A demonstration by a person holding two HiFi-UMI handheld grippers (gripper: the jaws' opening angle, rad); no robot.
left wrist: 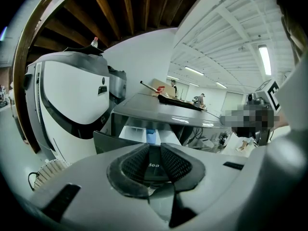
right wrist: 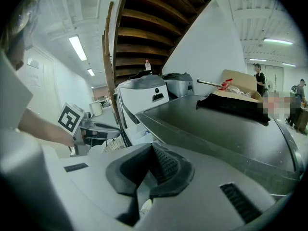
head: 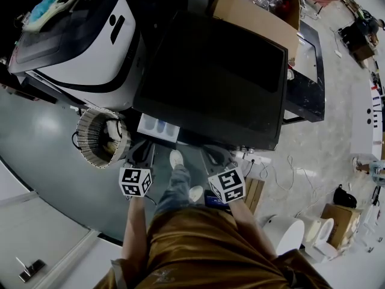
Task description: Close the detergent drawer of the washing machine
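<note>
Person's brown garment (head: 198, 251) fills the bottom of the head view. Beyond it the left gripper (head: 139, 154) sits at the pulled-out detergent drawer (head: 157, 127) of the dark-topped washing machine (head: 216, 77), jaws slightly apart with the drawer's dark front showing between them. Beside it the right gripper (head: 218, 156) has its jaws together on nothing

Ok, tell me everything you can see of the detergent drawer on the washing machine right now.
The white plastic detergent drawer stands pulled out, open, at the left end of the front of the dark-topped grey washing machine. Inside are white compartments with a blue insert. Its dark grey front panel faces the left gripper, whose fingers stand slightly apart right in front of it; lettering ending in "dea" shows through the gap. Whether they touch the panel cannot be told.
</note>
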